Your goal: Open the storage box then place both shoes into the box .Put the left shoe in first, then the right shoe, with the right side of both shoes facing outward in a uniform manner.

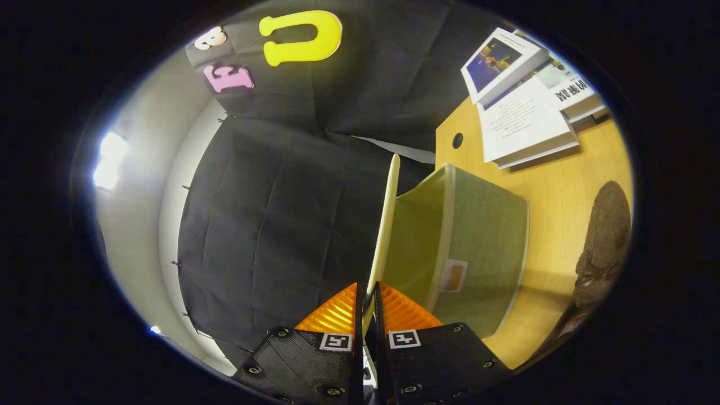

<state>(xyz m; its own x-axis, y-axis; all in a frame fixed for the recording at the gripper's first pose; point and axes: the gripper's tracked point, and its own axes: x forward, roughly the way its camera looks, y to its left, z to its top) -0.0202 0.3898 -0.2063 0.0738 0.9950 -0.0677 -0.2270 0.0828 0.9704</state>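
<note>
gripper view, rolled well over to one side, looks along the tongs (368, 306), which are drawn narrow and pinch the thin edge of the lid (387, 225) of the storage box (478, 236); both fingers appear to press on it, one on each face. the lid stands swung up from the green fabric box, edge-on to the camera, so the mouth of the box beside it is exposed. holding the lid by its rim like this seems meant to fold it back and keep it clear, so this looks like the opening step, with no shoe packed yet as far as the visible part of the interior tells. the box sits on the wooden table (562, 191), and a dark fuzzy shoe (604, 236) lies on the table just beyond the box, apart from it. a stack of books (523, 95) rests farther along the table.
</note>
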